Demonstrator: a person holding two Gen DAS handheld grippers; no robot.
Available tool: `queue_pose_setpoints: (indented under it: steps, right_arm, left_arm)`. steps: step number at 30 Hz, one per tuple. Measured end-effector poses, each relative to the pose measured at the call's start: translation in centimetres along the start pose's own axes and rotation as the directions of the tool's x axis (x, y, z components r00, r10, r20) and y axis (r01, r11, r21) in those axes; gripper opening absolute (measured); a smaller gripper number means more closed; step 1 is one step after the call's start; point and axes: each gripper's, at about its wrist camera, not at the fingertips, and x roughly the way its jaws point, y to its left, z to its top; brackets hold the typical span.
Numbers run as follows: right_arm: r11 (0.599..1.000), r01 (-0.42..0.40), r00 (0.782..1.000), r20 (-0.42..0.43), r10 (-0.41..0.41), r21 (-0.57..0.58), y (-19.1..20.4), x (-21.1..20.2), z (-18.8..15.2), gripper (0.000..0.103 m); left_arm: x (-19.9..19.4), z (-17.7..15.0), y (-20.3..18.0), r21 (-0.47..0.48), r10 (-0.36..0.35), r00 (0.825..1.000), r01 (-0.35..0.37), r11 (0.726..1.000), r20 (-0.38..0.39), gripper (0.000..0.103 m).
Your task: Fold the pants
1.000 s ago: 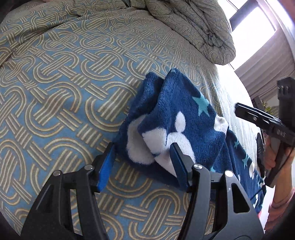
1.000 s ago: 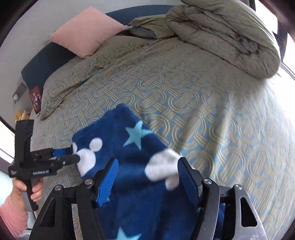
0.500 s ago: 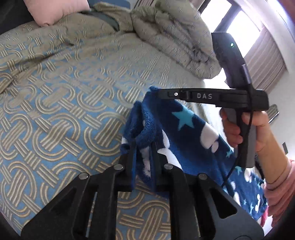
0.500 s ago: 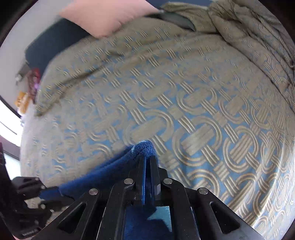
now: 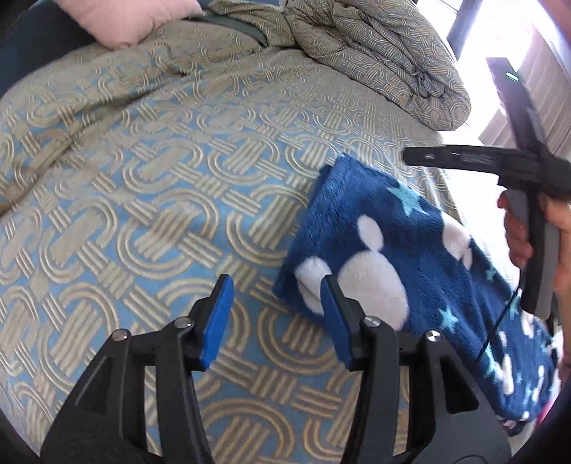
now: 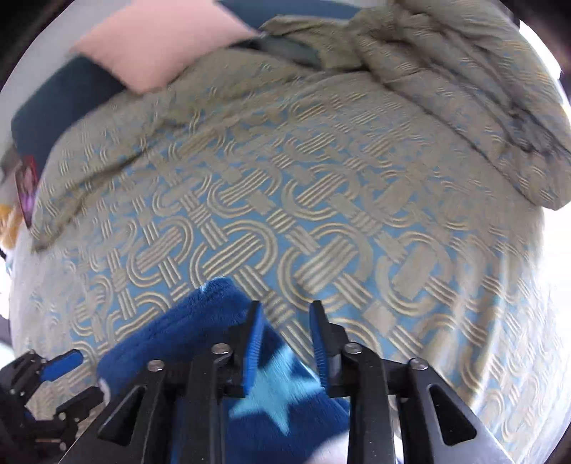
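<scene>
**Fleece pants lie folded on the patterned bed, both grippers let go**

The bedspread [image 5: 150, 200] fills both views: pale blue ground with tan interlocking bands, lying fairly flat through the middle and wrinkled toward 10 o'clock. At 12 to 1 o'clock in the left wrist view a bunched duvet [image 5: 385, 60] in the same pattern is heaped up, with a pink pillow [image 5: 135, 18] at 11 o'clock against a dark blue headboard [image 6: 60, 103]. Bright window light and a pleated curtain [image 5: 549, 107] sit at 2 o'clock.

The pants [image 5: 403, 264], dark blue fleece with white shapes and light blue stars, lie folded on the spread at 3 to 4 o'clock in the left wrist view.

The left gripper [image 5: 274, 317] has just been opening; its jaws stand about half apart over bare bedspread, the right pad in front of the fold's near corner, pressing nothing.

The right gripper [image 6: 285, 342] has also just been opening, a narrower gap; the pants' edge lies under it, not pinched. A hand [image 5: 535, 232] holds its handle at 3 o'clock.
</scene>
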Motion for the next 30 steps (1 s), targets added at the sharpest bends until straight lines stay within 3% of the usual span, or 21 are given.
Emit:
queue_pose_setpoints:
  steps: [2,4,6,10,12,13,14,16,20,22,25,30]
  right_arm:
    - [0.999,-0.046,0.999,0.01,0.046,0.012,-1.0,-2.8,-1.6,0.036]
    - [0.995,-0.098,0.995,-0.017,0.098,0.008,-1.7,-5.2,-3.8,0.039]
    - [0.995,-0.095,0.994,-0.045,0.095,-0.003,-2.1,-7.3,-6.6,0.041]
    - [0.992,-0.105,0.992,-0.062,0.109,0.064,-3.5,-9.5,-11.9,0.046]
    - [0.98,-0.127,0.988,-0.069,0.139,0.154,-4.6,-10.0,-14.6,0.047]
    - [0.971,-0.134,0.986,-0.067,0.15,0.197,-5.2,-10.2,-15.9,0.047]
    - [0.963,-0.132,0.986,-0.065,0.151,0.236,-5.5,-10.3,-17.0,0.047]
    - [0.945,-0.121,0.988,-0.056,0.145,0.305,-6.3,-10.6,-19.2,0.047]
    - [0.897,-0.057,0.994,-0.063,0.094,0.439,-7.4,-10.6,-23.1,0.047]
    - [0.857,-0.073,0.992,-0.053,0.116,0.511,-8.2,-9.7,-24.6,0.047]
    - [0.821,-0.097,0.992,-0.014,0.127,0.562,-8.6,-9.6,-24.9,0.052]
    - [0.809,-0.101,0.991,-0.009,0.13,0.579,-8.4,-10.0,-24.2,0.055]
  left_arm:
    - [0.2,-0.5,0.5,-0.038,-0.08,0.996,0.078,0.996,-0.047,0.057]
    - [0.8,-1.0,0.7,-0.095,-0.172,0.981,0.163,0.982,-0.095,0.057]
    - [1.7,-1.4,0.6,-0.146,-0.243,0.962,0.224,0.963,-0.126,0.064]
    - [2.2,-1.1,-0.3,-0.203,-0.289,0.951,0.263,0.943,-0.109,0.068]
    - [2.9,-0.4,-0.7,-0.216,-0.309,0.945,0.281,0.935,-0.107,0.057]
    - [3.3,-0.2,-0.9,-0.213,-0.293,0.95,0.265,0.941,-0.113,0.036]
    - [3.7,0.0,-1.1,-0.206,-0.268,0.956,0.24,0.949,-0.12,0.027]
    - [3.5,0.2,-1.4,-0.203,-0.264,0.958,0.239,0.949,-0.107,0.021]
    - [2.0,0.0,-3.5,-0.08,-0.162,0.985,0.157,0.984,-0.06,0.019]
    - [1.5,0.1,-4.8,-0.017,-0.107,0.994,0.106,0.994,-0.036,0.018]
    - [0.3,0.5,-6.3,0.056,-0.071,0.997,0.07,0.996,0.011,0.017]
    - [-1.8,1.0,-8.0,0.133,-0.06,0.996,0.051,0.99,0.063,0.017]
